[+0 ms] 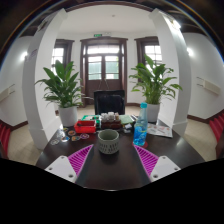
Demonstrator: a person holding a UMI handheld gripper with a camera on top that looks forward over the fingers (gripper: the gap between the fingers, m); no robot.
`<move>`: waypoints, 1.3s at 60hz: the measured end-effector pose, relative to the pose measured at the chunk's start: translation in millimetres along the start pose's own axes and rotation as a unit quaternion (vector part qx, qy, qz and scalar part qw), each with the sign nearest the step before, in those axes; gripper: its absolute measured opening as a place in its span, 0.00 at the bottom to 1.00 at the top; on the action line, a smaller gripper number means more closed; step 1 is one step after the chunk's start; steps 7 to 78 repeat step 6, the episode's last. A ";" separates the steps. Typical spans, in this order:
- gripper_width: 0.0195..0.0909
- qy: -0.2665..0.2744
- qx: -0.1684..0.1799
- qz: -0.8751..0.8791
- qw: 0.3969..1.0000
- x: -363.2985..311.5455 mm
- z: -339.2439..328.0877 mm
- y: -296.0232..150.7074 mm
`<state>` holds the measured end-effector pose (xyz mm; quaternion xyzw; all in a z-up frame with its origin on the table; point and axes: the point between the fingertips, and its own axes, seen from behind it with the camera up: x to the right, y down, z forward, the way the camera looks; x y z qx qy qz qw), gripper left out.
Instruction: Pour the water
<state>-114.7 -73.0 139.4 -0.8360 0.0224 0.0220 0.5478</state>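
Note:
A grey ribbed cup [108,141] stands on the dark round table [110,168], just ahead of my fingers and centred between them. A clear blue water bottle [140,130] with a blue label stands upright to the right of the cup, a little farther off. My gripper [111,160] is open, its two magenta pads [79,158] spread wide on either side with bare tabletop between them. Nothing is held.
A red box [86,127] and other small items lie at the table's far side. A dark chair [109,102] stands behind the table. Potted plants [62,90] flank a wooden double door [104,67] at the back.

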 end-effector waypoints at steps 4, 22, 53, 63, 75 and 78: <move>0.83 -0.010 0.001 -0.002 1.000 -7.7 0.4 -1.7; 0.83 -0.012 -0.001 -0.004 1.000 -9.3 0.4 -1.2; 0.83 -0.012 -0.001 -0.004 1.000 -9.3 0.4 -1.2; 0.83 -0.012 -0.001 -0.004 1.000 -9.3 0.4 -1.2; 0.83 -0.012 -0.001 -0.004 1.000 -9.3 0.4 -1.2; 0.83 -0.012 -0.001 -0.004 1.000 -9.3 0.4 -1.2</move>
